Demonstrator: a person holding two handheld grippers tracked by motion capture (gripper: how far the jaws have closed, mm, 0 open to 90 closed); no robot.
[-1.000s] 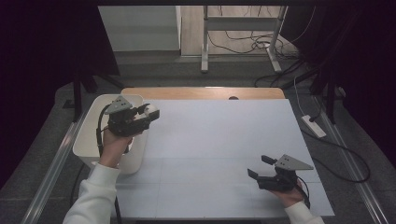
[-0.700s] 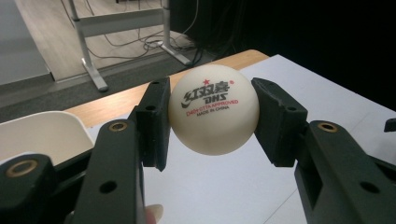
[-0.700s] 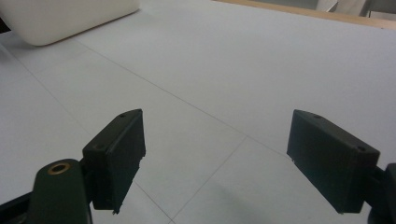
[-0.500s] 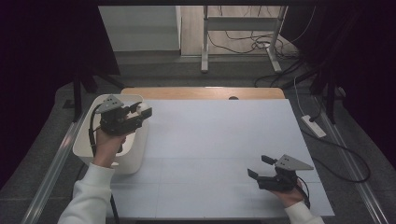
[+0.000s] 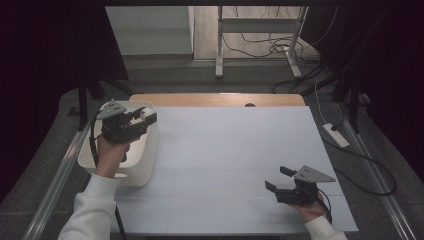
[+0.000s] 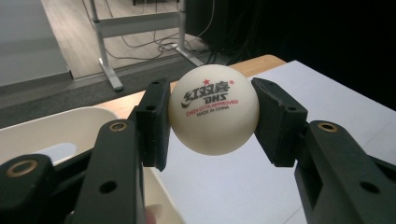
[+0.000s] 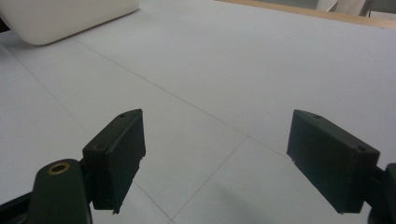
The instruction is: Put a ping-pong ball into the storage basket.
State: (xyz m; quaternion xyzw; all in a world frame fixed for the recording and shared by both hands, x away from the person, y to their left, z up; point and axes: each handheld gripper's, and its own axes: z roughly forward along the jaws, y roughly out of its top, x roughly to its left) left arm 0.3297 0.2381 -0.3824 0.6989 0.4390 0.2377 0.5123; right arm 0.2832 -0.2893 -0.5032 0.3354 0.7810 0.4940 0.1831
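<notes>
A white table-tennis ball [image 6: 214,109] with red and black print sits clamped between the two black jaws of my left gripper [image 6: 210,116]. In the high view that left gripper [image 5: 145,116] hangs over the white bin [image 5: 142,172] at the table's left edge, and the ball [image 5: 146,114] shows as a pale spot at its tip. My right gripper [image 5: 276,178] rests low near the table's front right, open, with nothing between its fingers [image 7: 119,154].
The white table top [image 5: 235,150] has a wooden strip [image 5: 220,99] along its far edge. A metal stand [image 5: 260,30] and cables lie on the floor beyond. A white power strip [image 5: 336,135] lies off the right edge. Dark curtains flank both sides.
My left gripper has carried the ball leftward, from over the table beside the bin to above the bin. The right gripper has stayed put.
</notes>
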